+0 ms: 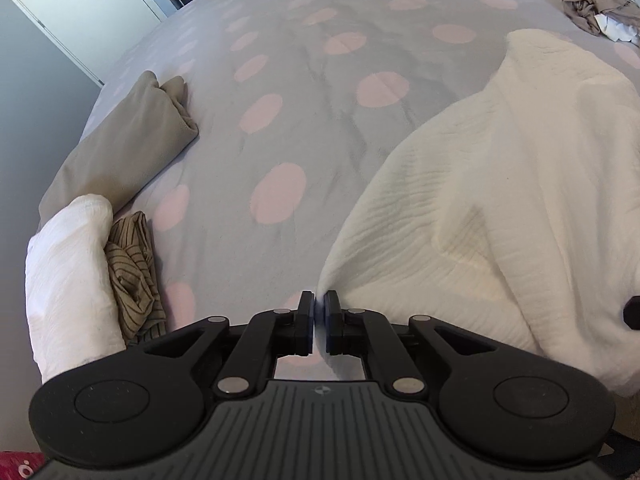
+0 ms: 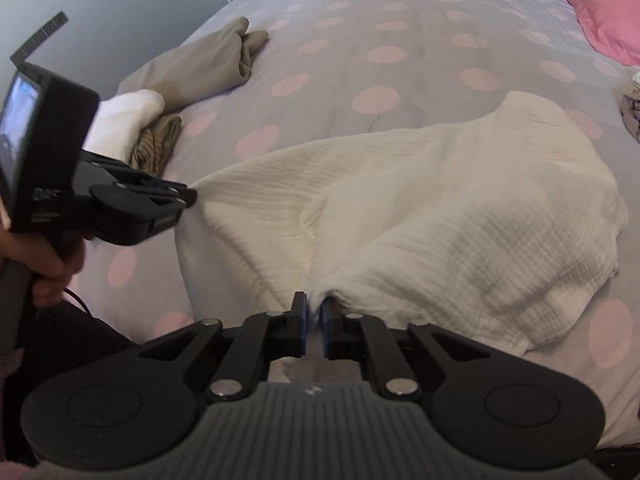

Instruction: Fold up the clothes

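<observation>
A cream crinkled garment point(image 1: 500, 184) lies spread on the bed, also in the right wrist view point(image 2: 420, 208). My left gripper point(image 1: 319, 300) is shut on the garment's near left edge; it shows from the side in the right wrist view point(image 2: 192, 196), pinching that corner. My right gripper point(image 2: 315, 304) is shut on the garment's near edge, lifting the cloth into a peak. A tip of the right gripper shows at the left wrist view's right edge point(image 1: 632, 312).
The bed has a grey cover with pink dots point(image 1: 280, 128). At its left edge lie a folded beige garment point(image 1: 132, 140), a folded white one point(image 1: 68, 272) and a striped olive one point(image 1: 134, 272). A crumpled pile point(image 1: 592, 4) lies far right. A pink pillow point(image 2: 600, 8) lies at the head.
</observation>
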Demonstrator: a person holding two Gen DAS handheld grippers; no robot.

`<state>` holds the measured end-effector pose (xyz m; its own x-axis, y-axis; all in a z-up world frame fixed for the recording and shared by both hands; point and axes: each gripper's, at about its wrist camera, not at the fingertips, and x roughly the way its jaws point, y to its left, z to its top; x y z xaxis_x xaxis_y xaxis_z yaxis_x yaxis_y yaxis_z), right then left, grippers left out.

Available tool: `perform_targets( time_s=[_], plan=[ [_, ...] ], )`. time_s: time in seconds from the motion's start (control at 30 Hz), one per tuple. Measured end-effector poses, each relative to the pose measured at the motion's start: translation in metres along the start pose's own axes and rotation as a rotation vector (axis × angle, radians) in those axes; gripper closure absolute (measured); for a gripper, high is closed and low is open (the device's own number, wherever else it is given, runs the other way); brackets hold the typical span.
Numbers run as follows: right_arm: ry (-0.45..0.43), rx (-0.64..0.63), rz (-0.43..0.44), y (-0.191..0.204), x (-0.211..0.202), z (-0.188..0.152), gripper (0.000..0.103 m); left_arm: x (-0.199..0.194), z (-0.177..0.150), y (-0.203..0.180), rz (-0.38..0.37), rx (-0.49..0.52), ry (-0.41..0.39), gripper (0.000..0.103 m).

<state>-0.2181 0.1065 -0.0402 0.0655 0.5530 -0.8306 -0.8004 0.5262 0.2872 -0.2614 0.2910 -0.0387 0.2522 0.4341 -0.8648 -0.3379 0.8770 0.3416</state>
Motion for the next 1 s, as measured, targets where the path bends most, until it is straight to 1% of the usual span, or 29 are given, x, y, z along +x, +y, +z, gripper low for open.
perform_targets(
  time_s=[0.03, 0.07, 0.1, 0.13, 0.2, 0.23, 0.3, 0.43, 0.5, 0.67, 0.8, 0.9, 1.0],
  plan=[
    [0.001, 0.002, 0.000, -0.003, -0.002, 0.001, 0.082, -0.004, -0.002, -0.001, 0.003, 0.003, -0.014, 0.096],
    [0.000, 0.002, 0.000, -0.006, -0.005, 0.001, 0.078, -0.008, -0.003, -0.002, 0.006, 0.006, -0.028, 0.088],
    [-0.002, 0.001, 0.000, -0.009, -0.008, 0.000, 0.069, -0.012, -0.005, -0.004, 0.000, 0.012, -0.042, 0.078],
    [-0.006, -0.002, -0.004, -0.013, -0.012, -0.002, 0.062, -0.016, -0.006, -0.007, -0.014, 0.021, -0.055, 0.074],
    [-0.013, -0.013, -0.028, -0.022, -0.020, -0.005, 0.059, -0.025, -0.008, -0.014, -0.042, 0.039, -0.082, 0.062],
    [-0.015, -0.016, -0.043, -0.028, -0.023, -0.006, 0.058, -0.029, -0.009, -0.017, -0.056, 0.048, -0.095, 0.060],
    [-0.011, -0.019, -0.079, -0.043, -0.026, -0.007, 0.056, -0.038, -0.012, -0.023, -0.085, 0.066, -0.122, 0.058],
    [0.028, -0.034, -0.166, -0.073, -0.027, -0.009, 0.053, -0.055, -0.016, -0.036, -0.142, 0.102, -0.176, 0.056],
    [0.054, -0.060, -0.205, -0.087, -0.025, -0.010, 0.052, -0.059, -0.019, -0.047, -0.183, 0.129, -0.186, 0.053],
    [0.106, -0.091, -0.294, -0.122, -0.018, -0.007, 0.051, -0.067, -0.027, -0.078, -0.297, 0.204, -0.200, 0.052],
    [0.142, -0.090, -0.321, -0.141, -0.012, -0.004, 0.050, -0.070, -0.033, -0.102, -0.375, 0.257, -0.208, 0.051],
    [0.163, -0.073, -0.304, -0.147, -0.006, -0.005, 0.049, -0.063, -0.031, -0.119, -0.399, 0.270, -0.189, 0.050],
    [0.174, -0.080, -0.284, -0.145, -0.001, -0.008, 0.049, -0.051, -0.027, -0.131, -0.407, 0.258, -0.154, 0.050]
  ],
)
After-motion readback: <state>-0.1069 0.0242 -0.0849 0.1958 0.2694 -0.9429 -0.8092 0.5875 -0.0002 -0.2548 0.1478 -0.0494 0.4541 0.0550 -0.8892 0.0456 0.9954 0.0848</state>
